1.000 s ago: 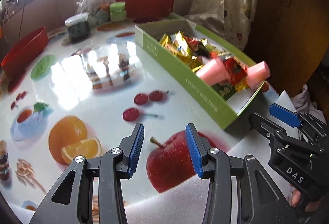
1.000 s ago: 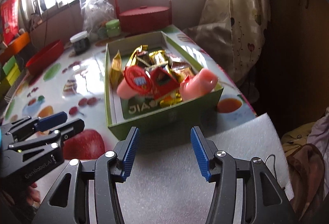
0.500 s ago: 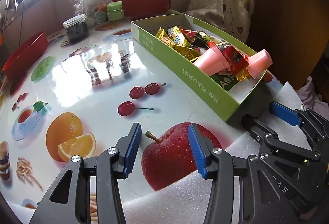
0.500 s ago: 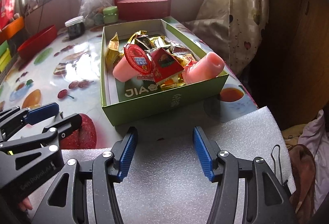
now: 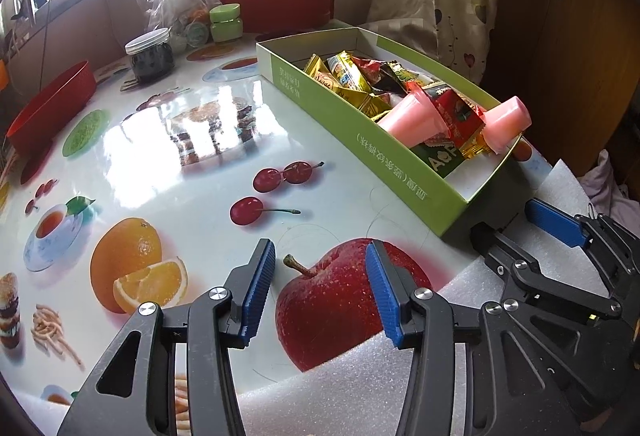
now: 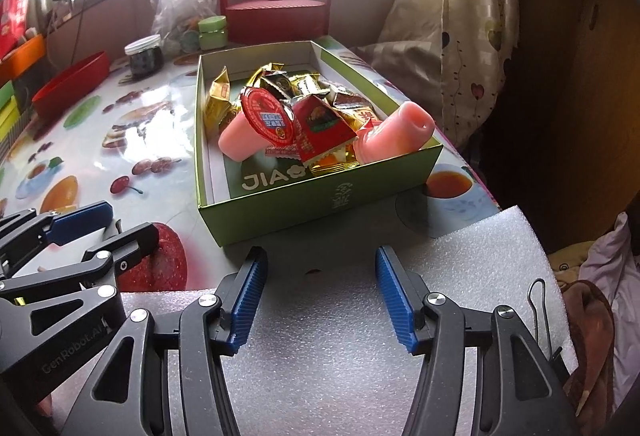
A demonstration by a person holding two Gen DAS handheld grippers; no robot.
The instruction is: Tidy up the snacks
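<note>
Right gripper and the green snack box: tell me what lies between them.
Only white foam sheet separates the right gripper from the green box, as the right wrist view shows.

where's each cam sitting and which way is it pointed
Left wrist: on the left gripper, open, low over the table, facing the window; the right gripper shows at right.
Right wrist: on the right gripper, open, above the foam sheet, facing the green box; the left gripper shows at left.
Shared: green box, red basket.

Green box holds pink cups and gold and red wrappers; the white table carries printed fruit; tongs' pads are blue.
</note>
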